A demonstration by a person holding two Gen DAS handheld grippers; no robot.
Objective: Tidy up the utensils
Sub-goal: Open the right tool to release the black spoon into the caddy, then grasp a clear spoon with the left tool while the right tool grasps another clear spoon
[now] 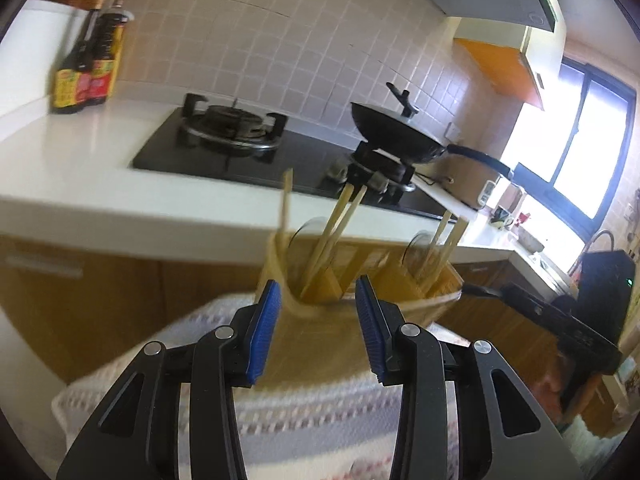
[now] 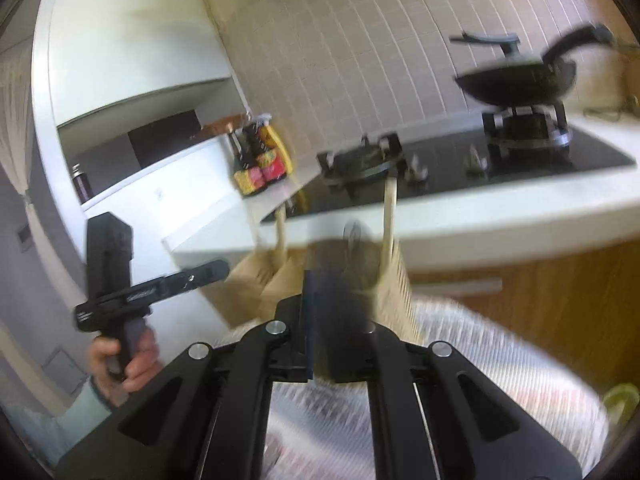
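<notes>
A wooden utensil holder point(image 1: 320, 320) with compartments stands on a cloth-covered table, right in front of my left gripper point(image 1: 318, 300), which is open around its near corner. Several wooden chopsticks point(image 1: 336, 232) stand in it, with more chopsticks to the right point(image 1: 444, 248). In the right wrist view my right gripper point(image 2: 340, 292) is shut on a dark utensil point(image 2: 344, 300) at the holder point(image 2: 396, 292). A wooden chopstick point(image 2: 389, 220) stands just behind. The view is blurred.
A white counter point(image 1: 80, 176) carries a black gas hob point(image 1: 248, 152), a wok point(image 1: 396, 132) on the right burner and sauce bottles point(image 1: 86, 68) at the left. Wooden cabinets run below. A patterned cloth point(image 1: 320, 420) covers the table.
</notes>
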